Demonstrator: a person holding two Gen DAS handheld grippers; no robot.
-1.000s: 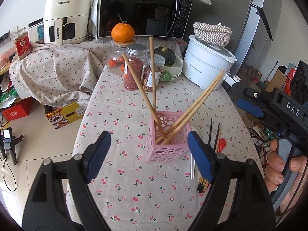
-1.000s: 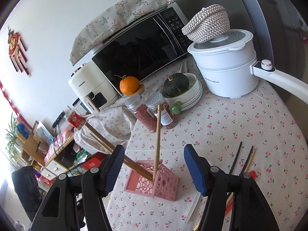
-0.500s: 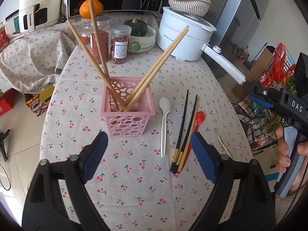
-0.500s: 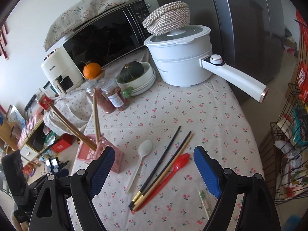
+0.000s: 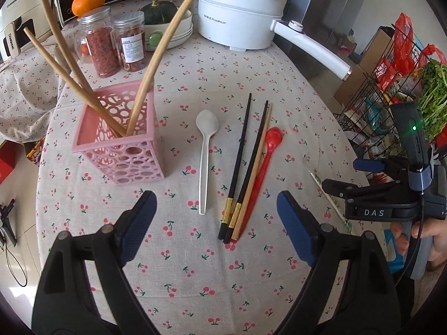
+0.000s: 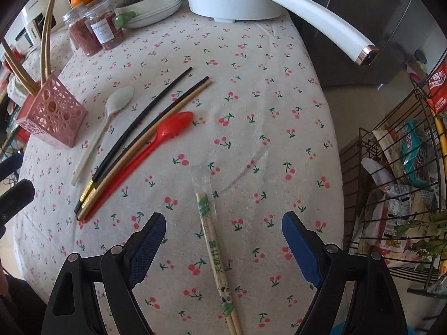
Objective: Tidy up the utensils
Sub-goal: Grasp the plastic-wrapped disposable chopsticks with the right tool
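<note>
A pink holder (image 5: 120,142) (image 6: 51,111) stands on the cherry tablecloth with several wooden chopsticks (image 5: 156,55) in it. Right of it lie a white spoon (image 5: 205,150) (image 6: 106,122), two black chopsticks (image 5: 240,150) (image 6: 139,128), a wooden chopstick (image 5: 255,164) and a red spoon (image 5: 262,167) (image 6: 156,142). Wrapped disposable chopsticks (image 6: 213,245) (image 5: 329,198) lie near the table's right edge. My left gripper (image 5: 215,223) is open and empty, above the near ends of the loose utensils. My right gripper (image 6: 223,245) is open and empty, with its fingers on either side of the wrapped chopsticks.
A white cooking pot (image 5: 240,14) with a long handle (image 6: 321,19) stands at the back. Two jars (image 5: 117,44), a bowl stack with a squash (image 6: 151,2) and an orange (image 5: 88,1) stand behind the holder. A wire rack (image 6: 402,184) of groceries stands right of the table.
Both grippers have moved right and tilted down toward the table. The left now looks at the loose utensils, the right at the wrapped chopsticks. Both stay open.
</note>
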